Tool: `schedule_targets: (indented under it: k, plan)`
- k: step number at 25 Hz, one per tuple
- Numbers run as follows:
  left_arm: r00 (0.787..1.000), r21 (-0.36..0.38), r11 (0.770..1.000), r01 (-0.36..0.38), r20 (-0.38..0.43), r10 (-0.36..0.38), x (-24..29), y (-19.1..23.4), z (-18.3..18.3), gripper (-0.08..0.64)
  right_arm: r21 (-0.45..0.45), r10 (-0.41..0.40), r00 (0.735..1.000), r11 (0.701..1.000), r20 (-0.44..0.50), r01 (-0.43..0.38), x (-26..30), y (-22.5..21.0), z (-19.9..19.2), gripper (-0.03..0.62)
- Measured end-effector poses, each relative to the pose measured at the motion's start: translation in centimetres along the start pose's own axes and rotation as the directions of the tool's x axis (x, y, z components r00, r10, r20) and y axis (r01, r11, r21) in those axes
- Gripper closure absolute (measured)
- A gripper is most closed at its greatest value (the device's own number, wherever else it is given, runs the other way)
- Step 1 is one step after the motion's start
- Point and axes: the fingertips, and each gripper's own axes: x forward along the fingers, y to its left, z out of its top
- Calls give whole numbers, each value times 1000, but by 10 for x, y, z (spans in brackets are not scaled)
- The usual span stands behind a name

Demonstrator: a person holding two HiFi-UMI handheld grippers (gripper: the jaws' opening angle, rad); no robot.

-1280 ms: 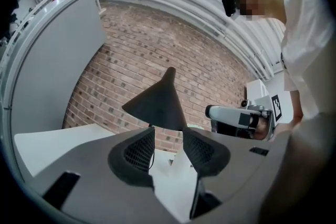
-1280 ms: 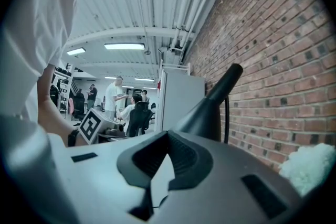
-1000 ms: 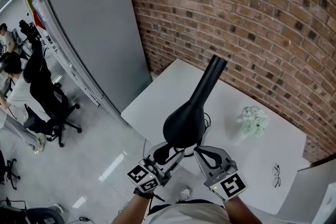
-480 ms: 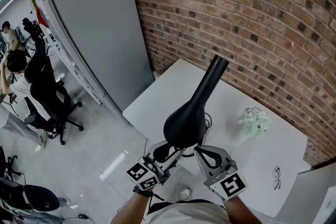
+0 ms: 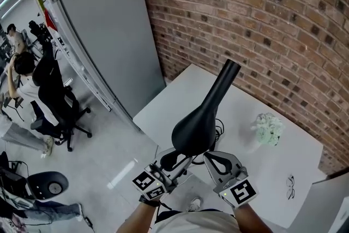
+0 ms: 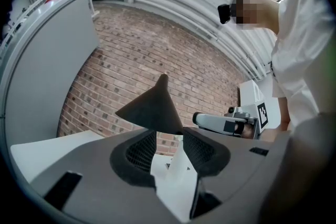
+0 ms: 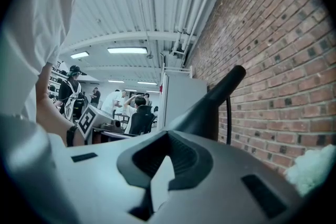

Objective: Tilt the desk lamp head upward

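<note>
Matte black desk lamp head (image 5: 192,129), cone-shaped, tilted

Bare table (image 5: 174,98) left of lamp head (image 5: 193,129)

White table (image 5: 180,90) w/ desk lamp (image 5: 196,123), whitish flower bunch (image 5: 268,128) & glasses (image 5: 290,185) on it.

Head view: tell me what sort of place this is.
Likely a shared office or lab: a white desk against a red brick wall, a tall grey partition panel, and a person beside a black swivel chair.
</note>
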Motion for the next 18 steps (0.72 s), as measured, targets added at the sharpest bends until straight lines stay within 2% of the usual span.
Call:
schedule_targets:
  k: [7, 18]
  plan:
    - [1000, 18, 1000, -10, -5, 10, -2, -3, 5, 400, -13, 5, 1000, 1000, 4, -5, 0, 2, 4, 575]
    - [1000, 84, 996, -11, -2, 11, -10, -9, 20, 399, -25, 9, 1000, 1000, 23, -8, 3, 9, 11, 575]
